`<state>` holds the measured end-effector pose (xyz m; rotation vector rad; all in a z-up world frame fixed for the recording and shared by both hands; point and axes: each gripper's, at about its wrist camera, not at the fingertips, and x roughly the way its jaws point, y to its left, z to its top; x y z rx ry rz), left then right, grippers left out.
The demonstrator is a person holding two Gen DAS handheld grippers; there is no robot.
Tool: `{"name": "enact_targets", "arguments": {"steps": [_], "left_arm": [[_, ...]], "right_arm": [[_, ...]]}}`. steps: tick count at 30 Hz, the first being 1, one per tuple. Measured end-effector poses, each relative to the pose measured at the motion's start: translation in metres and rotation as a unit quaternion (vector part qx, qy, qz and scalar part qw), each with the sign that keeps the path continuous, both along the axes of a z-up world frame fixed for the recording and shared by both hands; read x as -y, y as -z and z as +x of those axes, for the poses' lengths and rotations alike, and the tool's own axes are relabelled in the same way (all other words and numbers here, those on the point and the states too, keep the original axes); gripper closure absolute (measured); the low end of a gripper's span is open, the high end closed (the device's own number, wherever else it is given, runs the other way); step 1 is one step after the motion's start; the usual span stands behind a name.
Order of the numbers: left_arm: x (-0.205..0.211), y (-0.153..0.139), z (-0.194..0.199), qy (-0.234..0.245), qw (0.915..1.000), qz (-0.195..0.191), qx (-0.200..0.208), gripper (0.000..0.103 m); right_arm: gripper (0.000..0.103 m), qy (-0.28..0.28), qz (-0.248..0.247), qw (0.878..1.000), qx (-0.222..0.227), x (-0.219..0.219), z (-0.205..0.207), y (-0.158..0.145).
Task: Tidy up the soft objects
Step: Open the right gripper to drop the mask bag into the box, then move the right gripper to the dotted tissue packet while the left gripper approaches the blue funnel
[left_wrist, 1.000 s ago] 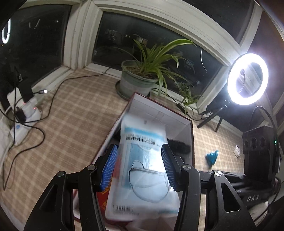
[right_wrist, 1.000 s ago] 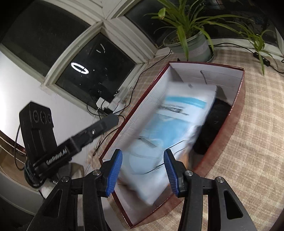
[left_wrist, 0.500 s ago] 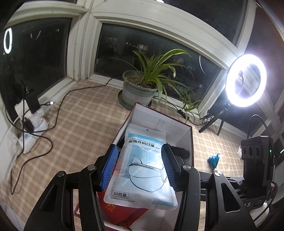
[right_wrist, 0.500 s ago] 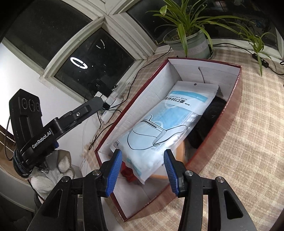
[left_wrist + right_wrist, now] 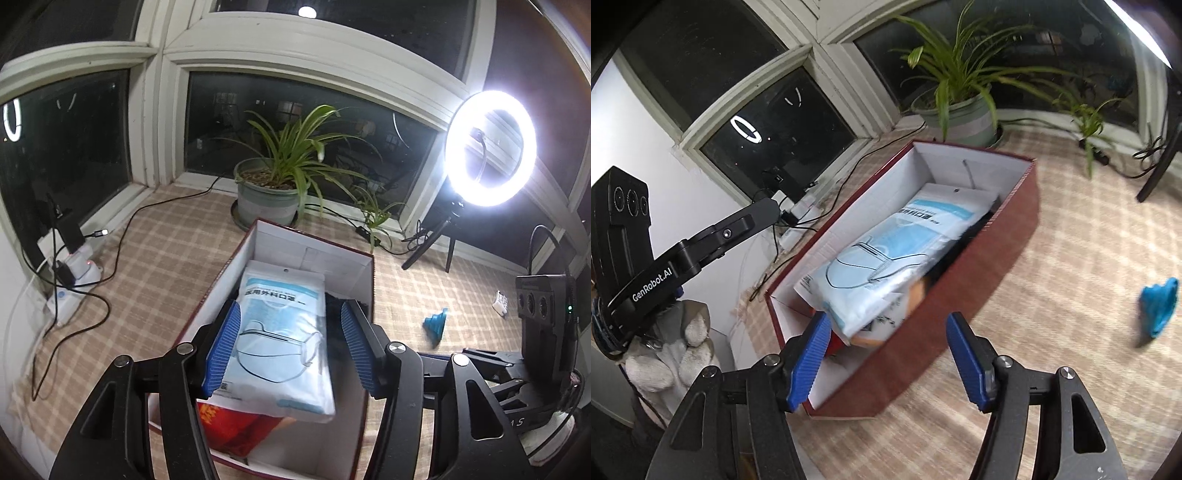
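Open-topped box point(image 5: 993, 254), mask pack point(image 5: 280, 343) filling its middle.

Dark night windows point(image 5: 284, 122) in white frames ahead of me, checked beige mat point(image 5: 166, 258) underfoot, potted spider plant point(image 5: 280, 177), glowing ring light point(image 5: 489, 147) on my right, power strip point(image 5: 74, 273) with cables.

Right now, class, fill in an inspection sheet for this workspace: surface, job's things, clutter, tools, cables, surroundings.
Surface: checked mat under everything.
Job's things: mask pack lies on top inside the red box, over a red packet and something dark.
Clutter: blue item on the mat, apart from the box.
Tools: left tool open above the pack; right tool open, empty.
Cables: black leads run to a power strip.
Surroundings: potted plant, ring light, dark windows.
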<state>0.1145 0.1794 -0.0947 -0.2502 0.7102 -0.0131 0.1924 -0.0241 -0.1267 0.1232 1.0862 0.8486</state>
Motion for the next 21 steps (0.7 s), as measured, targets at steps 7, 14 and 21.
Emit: {"name": "enact_targets", "arguments": {"steps": [7, 14, 21], "left_arm": [[0.025, -0.003, -0.009, 0.004, 1.0, -0.008, 0.003, 0.042], [0.06, -0.002, -0.019, 0.007, 0.9998, -0.02, 0.004, 0.039], [0.107, 0.009, -0.02, 0.022, 0.999, -0.038, -0.008, 0.036]], "right_arm": [[0.042, 0.038, 0.005, 0.999, 0.016, 0.051, -0.008, -0.007], [0.042, 0.099, 0.006, 0.994, 0.036, 0.132, -0.018, -0.003], [0.042, 0.167, 0.0, 0.985, 0.044, 0.226, -0.031, 0.003]]}}
